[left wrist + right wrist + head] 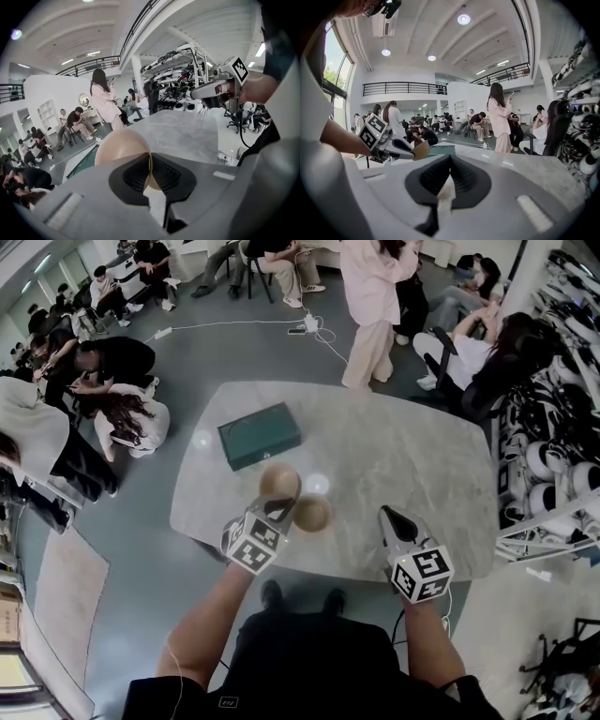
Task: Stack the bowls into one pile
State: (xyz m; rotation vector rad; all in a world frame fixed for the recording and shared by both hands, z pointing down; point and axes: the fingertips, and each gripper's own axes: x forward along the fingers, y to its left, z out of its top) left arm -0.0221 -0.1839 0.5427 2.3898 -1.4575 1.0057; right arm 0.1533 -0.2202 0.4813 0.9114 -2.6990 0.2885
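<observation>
Tan bowl rim pinched, left gripper | right gripper jaws together | 2nd bowl near table edge

On the table, the box lies left of centre. Nearer than it is the first bowl; the second bowl is just right, nearer still.

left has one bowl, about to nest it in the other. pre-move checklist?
1. Left gripper grip: jaws closed on the held bowl rim. Ok.
2. Held bowl level: tilted on edge. Not ok.
3. Target bowl upright and empty on the table. Ok.
4. Right gripper clear of the target bowl, jaws shut on nothing. Ok.
5. Green box out of the path. Ok.
6. Held bowl's height above the target bowl. Cannot tell.
</observation>
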